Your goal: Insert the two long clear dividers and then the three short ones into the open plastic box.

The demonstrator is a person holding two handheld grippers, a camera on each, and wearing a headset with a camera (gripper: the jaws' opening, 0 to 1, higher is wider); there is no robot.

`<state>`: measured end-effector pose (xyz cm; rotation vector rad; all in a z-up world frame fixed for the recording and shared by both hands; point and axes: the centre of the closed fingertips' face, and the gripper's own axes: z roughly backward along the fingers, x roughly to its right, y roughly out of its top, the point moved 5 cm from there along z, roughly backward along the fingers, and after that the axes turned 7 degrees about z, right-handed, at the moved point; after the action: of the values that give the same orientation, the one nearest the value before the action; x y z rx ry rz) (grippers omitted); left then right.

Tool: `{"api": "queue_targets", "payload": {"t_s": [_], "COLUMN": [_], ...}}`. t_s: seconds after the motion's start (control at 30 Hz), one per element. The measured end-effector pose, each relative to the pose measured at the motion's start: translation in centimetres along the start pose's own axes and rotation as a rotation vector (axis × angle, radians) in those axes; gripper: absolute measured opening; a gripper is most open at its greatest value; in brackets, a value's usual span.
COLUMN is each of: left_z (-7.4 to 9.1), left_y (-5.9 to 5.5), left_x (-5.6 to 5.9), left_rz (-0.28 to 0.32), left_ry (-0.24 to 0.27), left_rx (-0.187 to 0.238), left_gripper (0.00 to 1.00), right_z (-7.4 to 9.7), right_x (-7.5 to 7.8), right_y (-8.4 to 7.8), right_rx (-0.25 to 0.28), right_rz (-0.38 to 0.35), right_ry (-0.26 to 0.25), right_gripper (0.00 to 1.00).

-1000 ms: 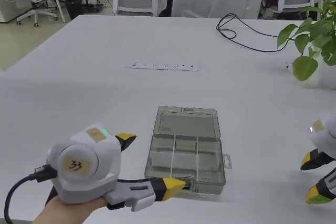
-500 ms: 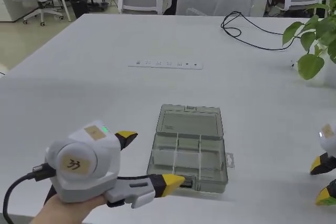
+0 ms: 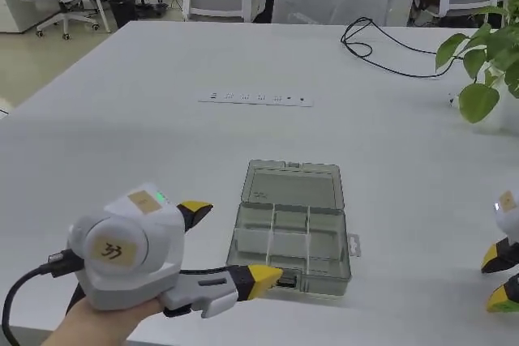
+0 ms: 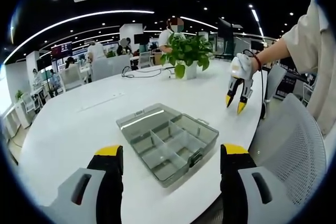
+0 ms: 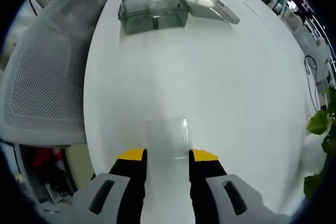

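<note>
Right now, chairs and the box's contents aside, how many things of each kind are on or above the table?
plastic box: 1
clear divider, between the right gripper's jaws: 1
grippers, left gripper and right gripper: 2
power strip: 1
black cable: 1
plant: 1
total: 7

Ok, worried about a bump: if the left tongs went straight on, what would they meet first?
Probably the open plastic box, latch side first; it sits centred ahead of the left tongs, though depth is unclear.
</note>
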<state>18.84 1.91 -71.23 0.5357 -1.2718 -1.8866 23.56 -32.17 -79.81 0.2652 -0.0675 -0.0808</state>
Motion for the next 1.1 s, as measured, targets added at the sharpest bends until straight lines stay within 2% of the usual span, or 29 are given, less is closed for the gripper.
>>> {"api": "queue_targets", "payload": {"t_s": [0.1, 0.2, 0.3, 0.43, 0.6, 0.73, 1.0, 1.1], "left_z": [0.1, 0.1, 0.0, -0.1, -0.1, -0.2, -0.2, -0.2], "left_y": [0.0, 0.1, 0.1, 0.2, 0.1, 0.1, 0.2, 0.3], "left_x": [0.1, 0.5, 0.6, 1.0, 1.4, 1.8, 2.1, 2.3], "left_rz": [0.0, 0.036, 0.044, 0.052, 0.08, 0.121, 0.171, 0.211], "left_ry": [-0.001, -0.023, -0.031, -0.044, -0.062, -0.083, -0.098, -0.117], "left_rx": [0.001, 0.012, 0.009, 0.009, 0.008, 0.018, 0.02, 0.037], "left_gripper": [0.76, 0.73, 0.71, 0.67, 0.61, 0.56, 0.46, 0.43], "right_z": [0.1, 0.2, 0.3, 0.4, 1.3, 2.0, 3.1, 3.2], "right_x": [-0.2, -0.3, -0.4, 0.0, 0.0, 0.0, -0.5, -0.2], "right_y": [0.1, 0.2, 0.5, 0.9, 2.8, 4.0, 8.2, 9.6], "right_rx": [-0.001, 0.003, 0.01, 0.02, 0.065, 0.106, 0.187, 0.22], "right_rz": [0.006, 0.021, 0.032, 0.07, 0.082, 0.094, 0.154, 0.185], "right_ry": [-0.014, -0.038, -0.053, -0.088, -0.142, -0.156, -0.212, -0.223], "right_gripper": [0.32, 0.32, 0.32, 0.32, 0.32, 0.32, 0.32, 0.32]}}
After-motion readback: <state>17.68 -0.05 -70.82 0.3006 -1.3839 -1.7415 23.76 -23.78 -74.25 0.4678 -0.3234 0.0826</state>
